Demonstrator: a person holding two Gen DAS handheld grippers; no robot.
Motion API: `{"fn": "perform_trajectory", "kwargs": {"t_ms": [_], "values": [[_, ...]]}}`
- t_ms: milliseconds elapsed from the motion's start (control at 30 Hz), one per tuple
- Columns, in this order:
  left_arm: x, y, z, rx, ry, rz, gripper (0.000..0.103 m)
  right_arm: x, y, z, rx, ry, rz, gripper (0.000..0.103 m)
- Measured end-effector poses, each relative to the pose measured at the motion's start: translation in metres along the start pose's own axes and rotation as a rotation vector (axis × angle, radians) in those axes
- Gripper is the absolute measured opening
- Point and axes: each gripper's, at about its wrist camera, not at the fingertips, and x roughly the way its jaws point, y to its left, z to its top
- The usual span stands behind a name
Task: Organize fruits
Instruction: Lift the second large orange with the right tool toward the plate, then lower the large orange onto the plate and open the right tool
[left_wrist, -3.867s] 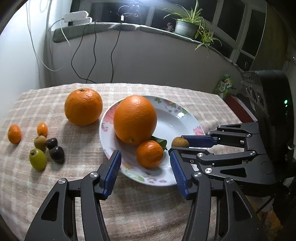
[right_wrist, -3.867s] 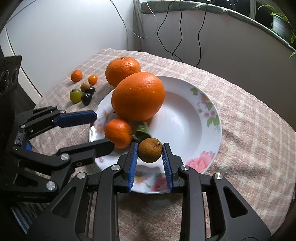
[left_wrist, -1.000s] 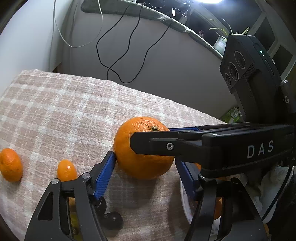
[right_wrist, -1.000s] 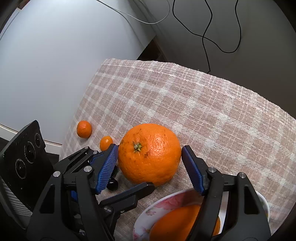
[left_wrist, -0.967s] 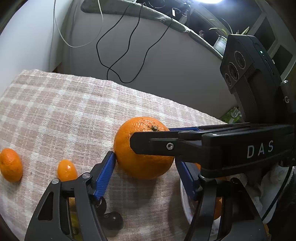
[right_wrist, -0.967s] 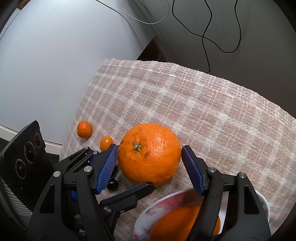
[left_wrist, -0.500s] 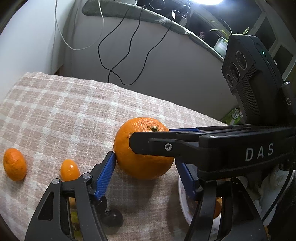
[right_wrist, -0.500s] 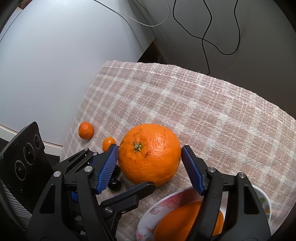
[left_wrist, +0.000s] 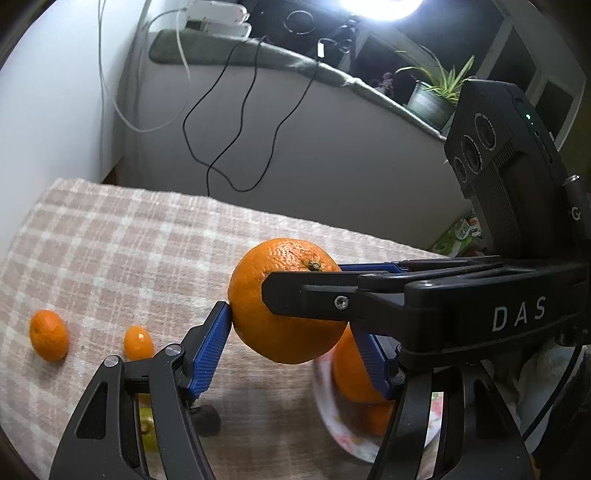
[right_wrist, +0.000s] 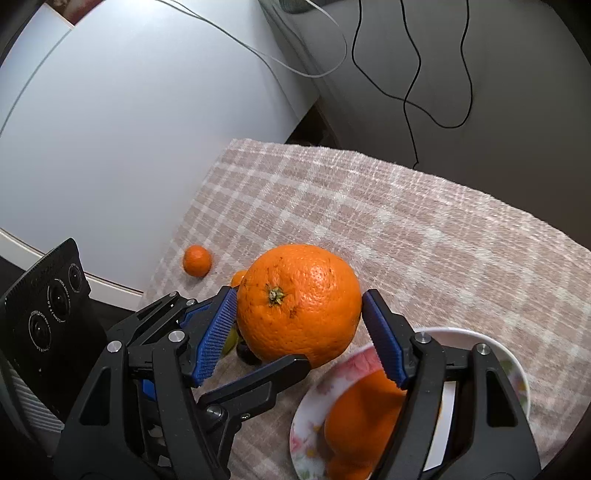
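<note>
Lifted off checked cloth (right_wrist: 424, 236): round dimpled orange (right_wrist: 299, 304), both hand-held grippers flanking.

Checked cloth (left_wrist: 122, 254) over table; black cables (left_wrist: 236, 122) on grey wall; potted plant (left_wrist: 432, 96) on ledge.

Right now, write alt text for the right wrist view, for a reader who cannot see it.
A large orange sits between the blue pads of both grippers, the right gripper and the left gripper, above a checked tablecloth. A floral plate at lower right holds another orange; a small mandarin lies near the cloth's edge.
</note>
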Motion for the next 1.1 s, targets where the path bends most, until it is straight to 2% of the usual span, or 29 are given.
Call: {"fn": "perform_trajectory", "kwargs": {"t_ms": [467,867,1100], "values": [[-0.013,-0.054,-0.001,0.072,-0.031,0.001,0.065,-0.06,-0.01,-0.027,0.032,-0.074,0.002,0.073],[-0.011,-0.103,-0.008,0.145,-0.023,-0.054,0.065,-0.113,-0.036,-0.06,0.08,-0.127,-0.024,0.073],[0.005,-0.125,-0.02,0.156,0.011,-0.087,0.065,-0.125,-0.061,-0.083,0.128,-0.132,-0.044,0.073]]}}
